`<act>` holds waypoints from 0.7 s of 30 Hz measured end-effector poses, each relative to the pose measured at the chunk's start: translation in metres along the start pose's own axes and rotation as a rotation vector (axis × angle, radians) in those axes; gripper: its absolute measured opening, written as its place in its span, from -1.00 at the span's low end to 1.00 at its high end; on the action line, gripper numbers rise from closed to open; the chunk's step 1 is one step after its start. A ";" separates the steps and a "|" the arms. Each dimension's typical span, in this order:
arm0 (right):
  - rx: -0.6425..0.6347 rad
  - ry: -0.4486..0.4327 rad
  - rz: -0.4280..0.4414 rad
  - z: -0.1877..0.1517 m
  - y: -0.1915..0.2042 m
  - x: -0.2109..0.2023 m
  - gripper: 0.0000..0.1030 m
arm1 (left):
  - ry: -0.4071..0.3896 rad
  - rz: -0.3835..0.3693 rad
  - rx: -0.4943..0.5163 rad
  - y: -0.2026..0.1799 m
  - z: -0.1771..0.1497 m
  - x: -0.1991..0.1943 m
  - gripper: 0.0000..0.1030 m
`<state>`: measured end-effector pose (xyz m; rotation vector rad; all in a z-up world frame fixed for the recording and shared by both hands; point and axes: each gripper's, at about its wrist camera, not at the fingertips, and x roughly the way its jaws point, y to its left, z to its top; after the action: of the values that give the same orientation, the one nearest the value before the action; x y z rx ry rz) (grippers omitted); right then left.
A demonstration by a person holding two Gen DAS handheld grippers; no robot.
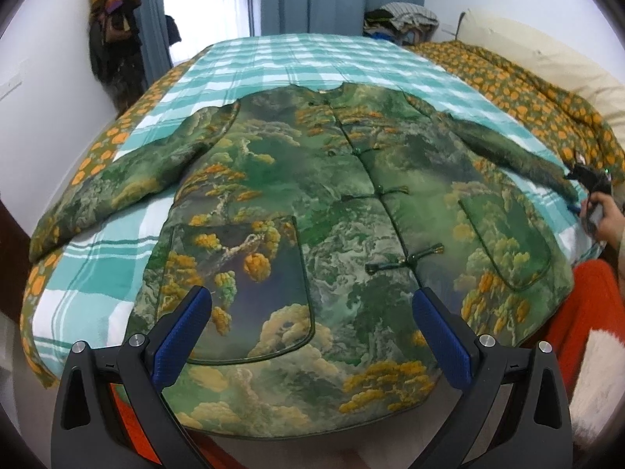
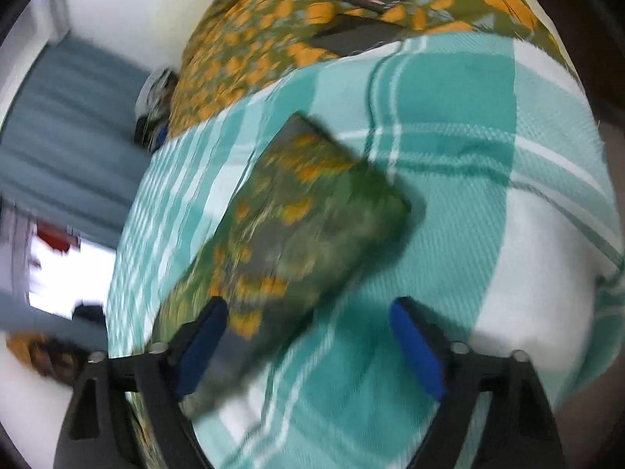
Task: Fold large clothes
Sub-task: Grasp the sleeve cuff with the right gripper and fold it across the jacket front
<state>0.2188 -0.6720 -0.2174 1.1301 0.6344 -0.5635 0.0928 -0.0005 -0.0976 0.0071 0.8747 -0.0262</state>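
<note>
A padded green jacket (image 1: pixel 332 195) printed with trees and clouds lies flat and buttoned on the bed, front up and both sleeves spread. My left gripper (image 1: pixel 312 295) hangs open over its lower hem, nothing between the blue pads. At the right edge, a person's hand (image 1: pixel 603 222) holds my right gripper (image 1: pixel 586 179) at the right sleeve's cuff. In the blurred right wrist view that sleeve (image 2: pixel 297 215) lies on the plaid blanket (image 2: pixel 449 117), running under the left finger. The right gripper (image 2: pixel 308 308) stands open and its pads are not pressing the cloth.
A teal and white plaid blanket (image 1: pixel 273 62) covers the bed. An orange-flowered quilt (image 1: pixel 527 90) is bunched along the right, with a cream pillow (image 1: pixel 547 51) behind. Two dark flat objects (image 2: pixel 363 15) rest on the quilt. A clothes pile (image 1: pixel 402 19) sits at the far end, red cloth (image 1: pixel 593 305) at the near right.
</note>
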 end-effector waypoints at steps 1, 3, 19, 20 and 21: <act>0.018 -0.009 -0.005 0.001 -0.002 0.002 0.30 | 0.003 0.002 0.005 -0.001 -0.001 0.001 0.99; 0.045 -0.027 -0.026 0.008 -0.005 0.005 -0.43 | 0.009 0.003 0.007 -0.002 -0.002 0.002 0.99; -1.047 -0.262 0.272 -0.201 0.217 -0.159 -0.82 | -0.006 -0.016 -0.027 0.000 -0.003 -0.003 0.99; -1.108 -0.254 0.287 -0.223 0.224 -0.162 -0.82 | -0.010 -0.016 -0.028 0.000 -0.003 -0.006 0.99; -1.170 -0.237 0.307 -0.250 0.230 -0.162 -0.82 | -0.012 -0.015 -0.031 0.001 -0.003 -0.008 0.99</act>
<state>0.2228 -0.3473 -0.0277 0.0398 0.4443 0.0009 0.0858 0.0005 -0.0933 -0.0289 0.8627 -0.0268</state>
